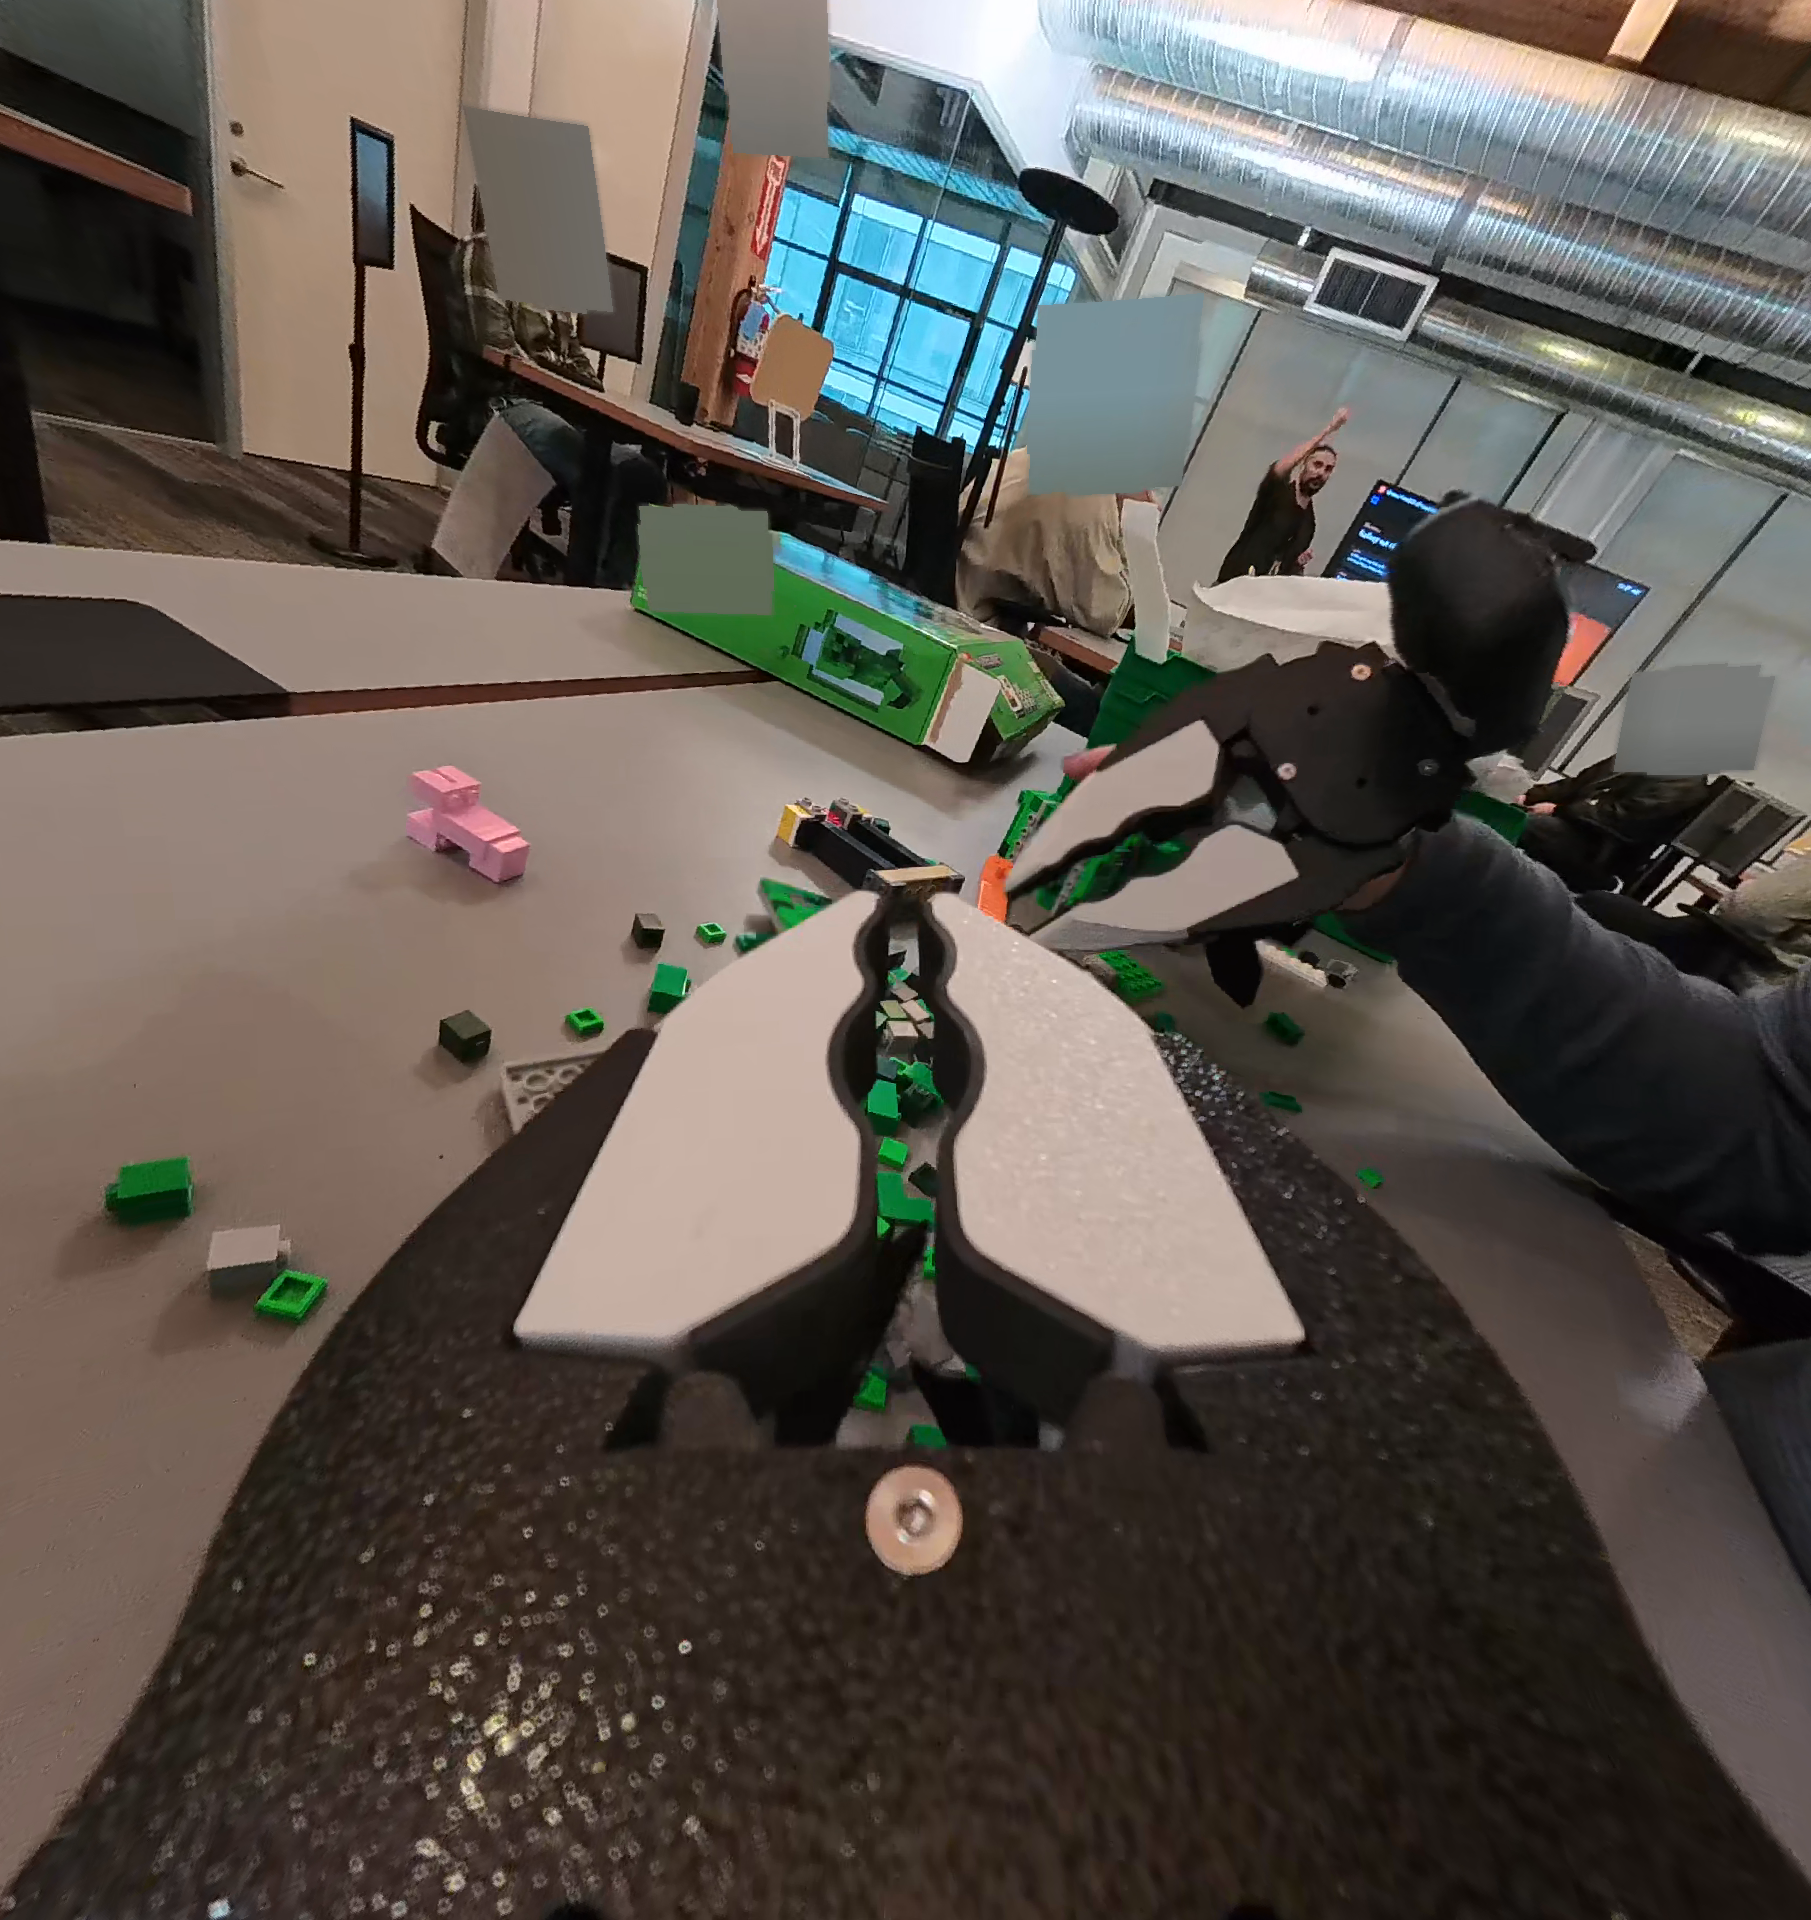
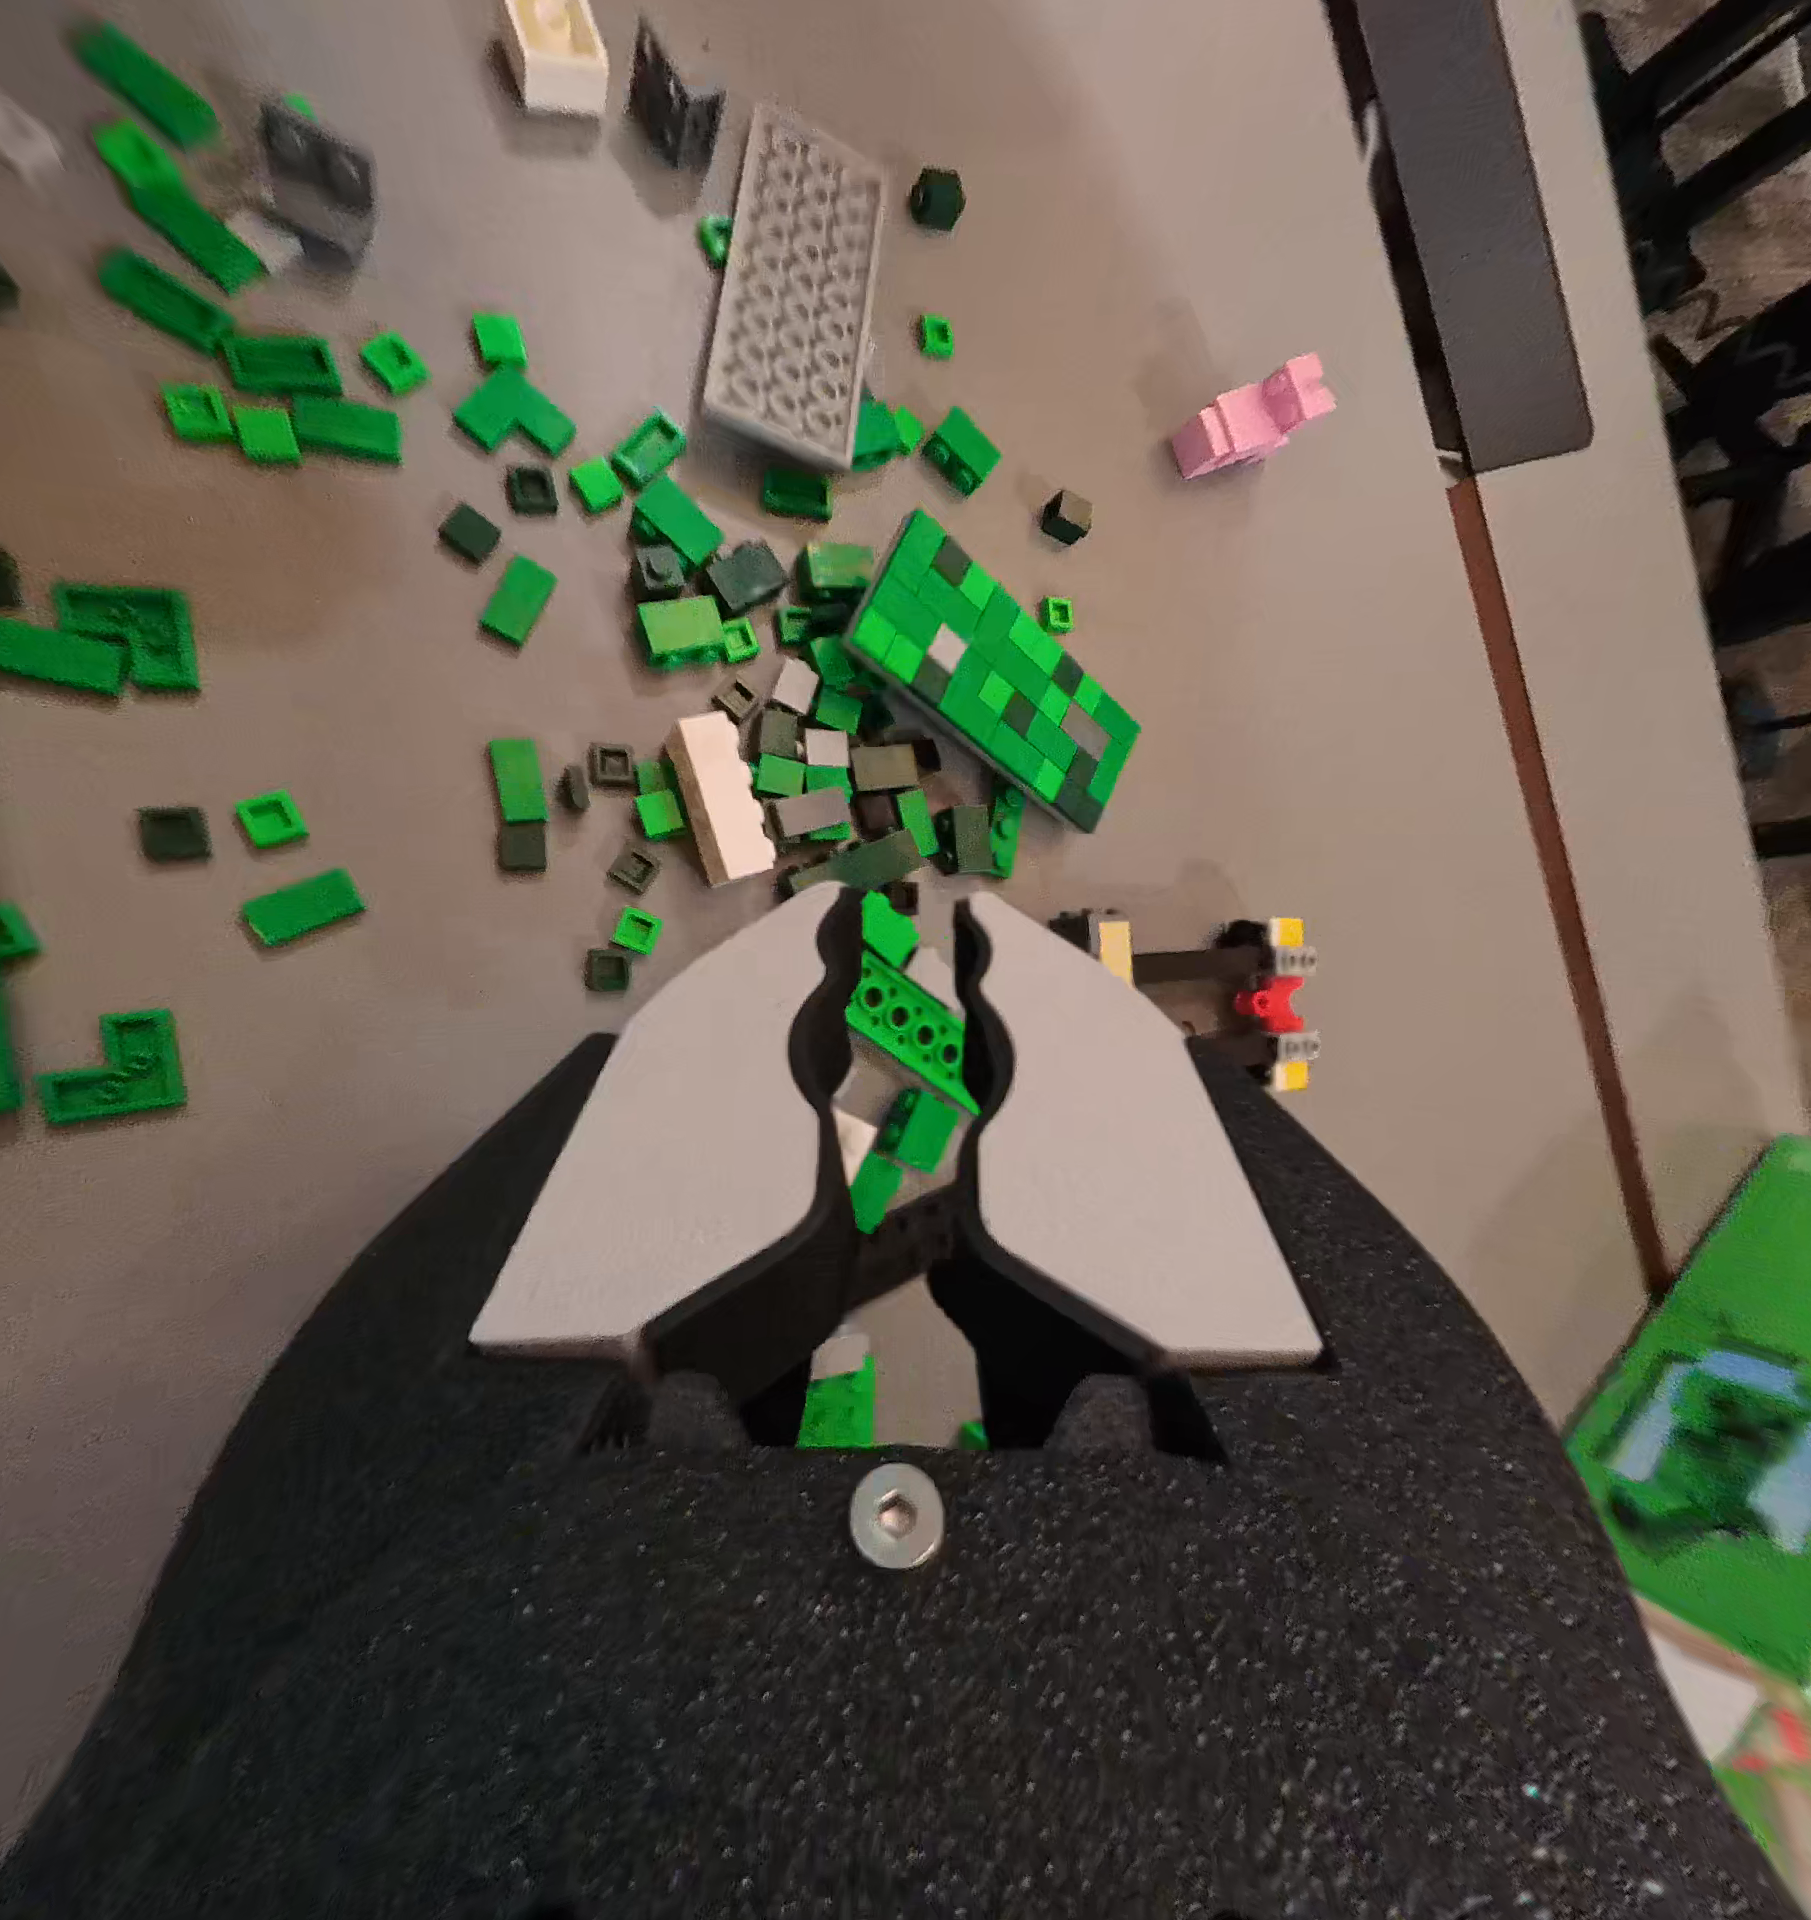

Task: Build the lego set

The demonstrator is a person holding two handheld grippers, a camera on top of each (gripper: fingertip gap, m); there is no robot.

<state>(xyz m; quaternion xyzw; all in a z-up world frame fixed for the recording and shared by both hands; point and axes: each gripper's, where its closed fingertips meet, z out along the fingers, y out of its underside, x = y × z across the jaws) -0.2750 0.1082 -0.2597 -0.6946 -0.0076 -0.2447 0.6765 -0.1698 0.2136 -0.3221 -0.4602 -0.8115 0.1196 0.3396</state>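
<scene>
In the left wrist view my left gripper (image 1: 916,906) is shut on a small dark piece with a tan top (image 1: 916,881), pinched at the very fingertips above the loose pile. My right gripper (image 1: 1020,904) reaches in from the right, tips low over green parts. In the right wrist view its fingers (image 2: 906,909) stand narrowly apart around a green brick with holes (image 2: 906,1023) that lies slanted between them. I cannot tell whether the pads press on it. A green tiled panel (image 2: 994,665) leans on the pile just ahead.
The grey table (image 1: 257,935) carries several loose green, grey and dark pieces. Also there: a pink pig build (image 1: 465,821), a black and yellow assembly (image 1: 849,831), an orange piece (image 1: 992,883), a grey plate (image 2: 797,291), a white brick (image 2: 724,800) and the green set box (image 1: 859,655). My hands' fingertips stand some 15 cm from each other.
</scene>
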